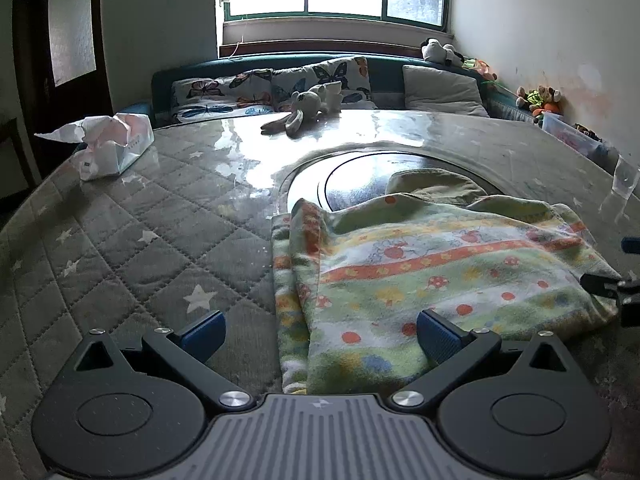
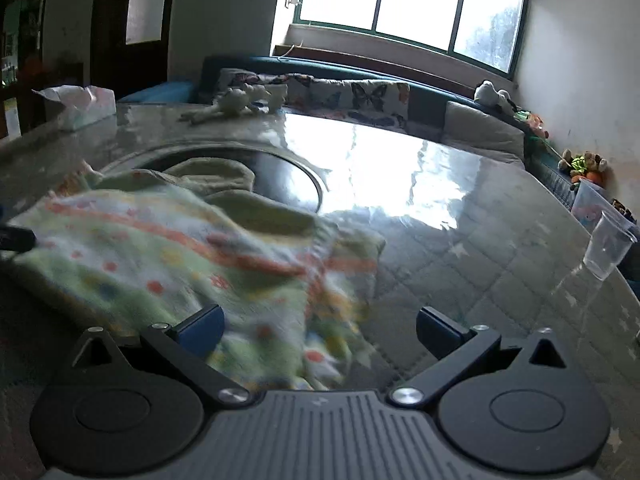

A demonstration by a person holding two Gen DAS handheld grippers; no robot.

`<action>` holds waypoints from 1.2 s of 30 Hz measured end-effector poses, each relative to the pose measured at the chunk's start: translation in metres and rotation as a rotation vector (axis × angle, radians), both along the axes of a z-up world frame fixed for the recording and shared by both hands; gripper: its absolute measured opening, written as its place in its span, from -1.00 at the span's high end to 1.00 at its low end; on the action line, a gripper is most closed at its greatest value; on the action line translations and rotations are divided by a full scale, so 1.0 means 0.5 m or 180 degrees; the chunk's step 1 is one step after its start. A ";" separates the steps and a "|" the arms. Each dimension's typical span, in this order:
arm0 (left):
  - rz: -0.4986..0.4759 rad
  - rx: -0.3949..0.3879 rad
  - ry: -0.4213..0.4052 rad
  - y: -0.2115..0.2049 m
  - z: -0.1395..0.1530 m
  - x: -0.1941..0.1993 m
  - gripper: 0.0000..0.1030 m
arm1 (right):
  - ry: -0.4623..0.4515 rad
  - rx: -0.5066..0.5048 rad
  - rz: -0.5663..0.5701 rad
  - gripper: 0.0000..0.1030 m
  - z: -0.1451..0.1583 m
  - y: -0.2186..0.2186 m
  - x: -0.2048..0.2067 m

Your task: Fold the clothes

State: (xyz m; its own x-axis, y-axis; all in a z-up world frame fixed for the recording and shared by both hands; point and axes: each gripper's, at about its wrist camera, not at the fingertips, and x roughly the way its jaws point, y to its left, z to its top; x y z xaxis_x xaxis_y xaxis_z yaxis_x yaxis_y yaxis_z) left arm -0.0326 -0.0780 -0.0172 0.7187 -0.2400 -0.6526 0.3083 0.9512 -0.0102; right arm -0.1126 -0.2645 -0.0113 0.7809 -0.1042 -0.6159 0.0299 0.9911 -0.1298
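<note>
Your counter (image 1: 132, 248), under a grey quilted star cover, carries the folded patterned blanket (image 1: 440, 264) near its front edge, partly over the dark round inset (image 1: 360, 176). Your left gripper (image 1: 320, 332) straddles its near left corner, jaws open, empty. Your right gripper (image 2: 320, 332) sits at its right corner, jaws open too.
</note>
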 end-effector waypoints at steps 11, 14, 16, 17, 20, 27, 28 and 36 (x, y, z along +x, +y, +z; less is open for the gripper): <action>0.0018 -0.0044 0.0044 0.004 0.000 0.003 -1.00 | -0.0051 -0.0135 -0.0202 -1.00 -0.002 -0.029 0.074; 0.0018 -0.0054 0.0069 0.007 0.002 0.008 -1.00 | -0.0028 -0.0176 -0.0248 -1.00 -0.007 -0.037 0.086; 0.0028 -0.0014 0.0035 0.006 0.008 0.013 -1.00 | -0.0059 -0.0164 -0.0261 -1.00 0.000 -0.041 0.094; 0.0029 0.0006 0.0011 0.004 0.012 0.018 -1.00 | -0.0074 -0.0158 -0.0265 -1.00 0.003 -0.043 0.097; 0.0038 0.0083 -0.0054 -0.002 0.022 0.039 -1.00 | -0.0060 -0.0180 -0.0263 -1.00 0.002 -0.045 0.117; 0.0219 0.0235 -0.0054 -0.009 0.021 0.128 -1.00 | 0.0010 -0.0207 -0.0275 -1.00 -0.011 -0.051 0.160; 0.0244 0.0259 -0.0057 -0.009 0.019 0.141 -1.00 | 0.0010 -0.0208 -0.0276 -1.00 -0.011 -0.052 0.163; 0.0464 0.0258 0.0103 0.016 -0.009 0.212 -1.00 | 0.0005 -0.0192 -0.0302 -1.00 -0.009 -0.060 0.169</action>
